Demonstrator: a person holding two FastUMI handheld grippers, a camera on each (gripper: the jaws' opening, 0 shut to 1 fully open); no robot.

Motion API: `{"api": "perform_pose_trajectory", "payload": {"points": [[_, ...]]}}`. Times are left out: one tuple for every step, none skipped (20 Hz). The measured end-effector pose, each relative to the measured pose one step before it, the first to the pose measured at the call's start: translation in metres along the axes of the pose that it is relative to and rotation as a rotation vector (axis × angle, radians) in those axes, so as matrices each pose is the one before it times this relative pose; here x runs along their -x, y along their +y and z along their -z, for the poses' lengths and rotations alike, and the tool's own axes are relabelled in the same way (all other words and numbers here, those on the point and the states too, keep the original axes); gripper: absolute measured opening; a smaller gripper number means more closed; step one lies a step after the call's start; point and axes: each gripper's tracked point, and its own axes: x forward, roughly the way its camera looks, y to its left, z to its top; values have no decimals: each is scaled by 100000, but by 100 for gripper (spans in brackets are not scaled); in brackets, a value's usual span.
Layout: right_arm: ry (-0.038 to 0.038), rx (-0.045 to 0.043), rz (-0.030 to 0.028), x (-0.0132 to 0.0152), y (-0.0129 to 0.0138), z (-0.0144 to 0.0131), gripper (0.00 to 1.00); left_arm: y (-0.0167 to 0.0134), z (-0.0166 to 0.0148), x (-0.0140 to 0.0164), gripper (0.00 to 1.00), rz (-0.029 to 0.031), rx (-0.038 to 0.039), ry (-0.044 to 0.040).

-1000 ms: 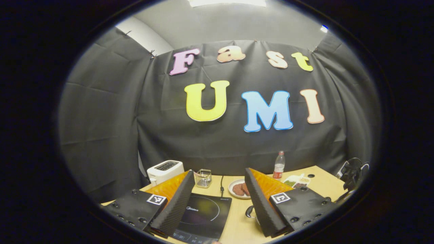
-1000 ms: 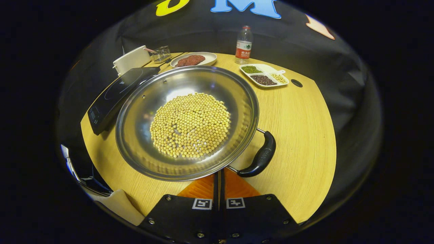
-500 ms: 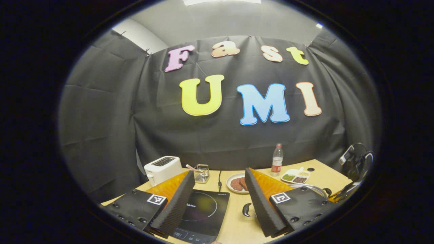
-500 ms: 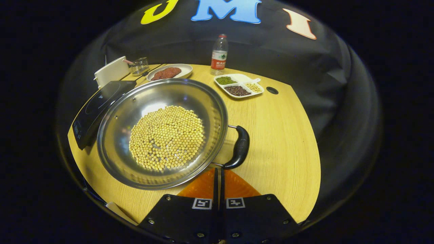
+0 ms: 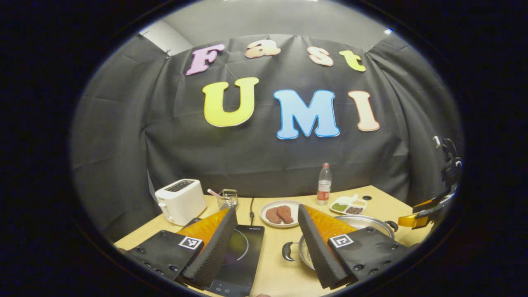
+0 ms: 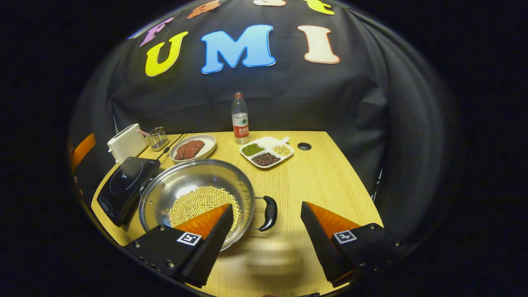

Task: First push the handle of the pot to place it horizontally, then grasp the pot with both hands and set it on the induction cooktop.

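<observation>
Right gripper (image 6: 264, 229) hangs spread wide, gripping nothing, lined up on the pot's near handle (image 6: 270, 212) (it sits level, ready to take). Left gripper (image 5: 267, 239) is agape too, empty. The pot (image 6: 197, 198) rests on the table, touching the induction cooktop (image 6: 126, 187).
</observation>
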Motion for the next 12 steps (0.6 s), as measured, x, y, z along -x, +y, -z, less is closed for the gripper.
{"api": "perform_pose_trajectory", "payload": {"points": [[-117,-568,245,-163,71,-16,100,-330,446,-493,96,1535,757,1539],[-158,-232,564,-1,-40,-45,100,-344,495,-558,94,1530,794,1218],[-96,35,386,-132,-51,-56,100,-398,412,-520,94,1639,506,1549],[-223,-318,-3,-147,133,-19,100,-258,600,-654,95,1424,149,1491],[302,-391,-250,-107,116,-6,100,-348,604,-603,96,1596,-53,2602],[260,-401,-117,-175,50,45,100,-376,875,-714,96,1870,168,2517],[417,-220,24,-227,29,2,100,-430,825,-709,99,1832,343,2602],[332,-65,-89,-371,105,104,100,-234,874,-656,99,1534,301,2618],[425,67,-7,-244,87,58,100,-223,851,-631,99,1094,269,2349],[449,223,-111,-368,22,109,100,-264,915,-692,99,1321,383,2760],[712,224,-279,-288,71,210,100,-209,734,-589,99,1027,369,2637],[923,173,-341,-246,45,209,100,-269,746,-712,99,1365,361,2622]]}}
